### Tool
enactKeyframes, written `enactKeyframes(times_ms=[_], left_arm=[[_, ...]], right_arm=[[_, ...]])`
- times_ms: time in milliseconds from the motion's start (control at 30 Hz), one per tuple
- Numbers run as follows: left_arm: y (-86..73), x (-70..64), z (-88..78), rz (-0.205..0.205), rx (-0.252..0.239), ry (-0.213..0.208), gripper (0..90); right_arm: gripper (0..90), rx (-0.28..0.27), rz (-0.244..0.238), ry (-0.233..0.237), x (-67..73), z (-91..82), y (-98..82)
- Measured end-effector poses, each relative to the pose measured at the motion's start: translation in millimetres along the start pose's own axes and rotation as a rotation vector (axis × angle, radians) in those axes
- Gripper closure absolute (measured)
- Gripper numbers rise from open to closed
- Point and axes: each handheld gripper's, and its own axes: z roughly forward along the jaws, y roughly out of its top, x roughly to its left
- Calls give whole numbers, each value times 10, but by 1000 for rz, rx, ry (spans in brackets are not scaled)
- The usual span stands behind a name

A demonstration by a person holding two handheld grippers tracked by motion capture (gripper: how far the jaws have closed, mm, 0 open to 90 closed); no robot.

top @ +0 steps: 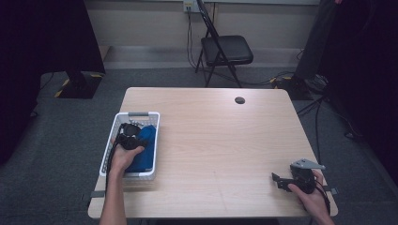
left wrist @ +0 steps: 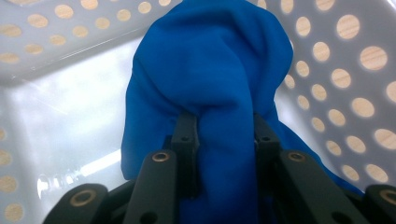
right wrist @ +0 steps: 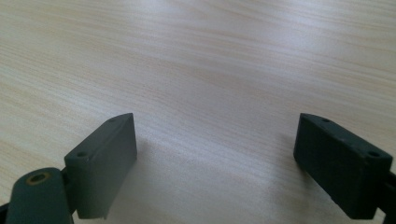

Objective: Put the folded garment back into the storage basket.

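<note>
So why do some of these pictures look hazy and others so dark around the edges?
High view: dim corners, the table evenly lit. Left gripper view: the blue cloth is sharp enough, the white basket glares and its holes blur. Right gripper view: the near jaws are soft, with pale sheen on the wood.

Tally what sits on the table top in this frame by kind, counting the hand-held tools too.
White perforated basket: 1
Blue cloth, lying in the basket and pinched by the left tool: 1
Hand-held tools, the left one plus the right tool standing open over bare wood: 2
Small dark round disc near the far edge: 1
Total: 5
</note>
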Motion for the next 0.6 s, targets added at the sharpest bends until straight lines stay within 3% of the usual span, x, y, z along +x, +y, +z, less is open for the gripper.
enactKeyframes(times_ms=[233, 600], left_arm=[[-4, -18, 21, 6, -12, -2, 618], [-41, -49, 85, 81, -66, -2, 439]], right_arm=[[122, 0, -1, 1, 2, -3, -2], [122, 1, -1, 2, 4, -7, -6]])
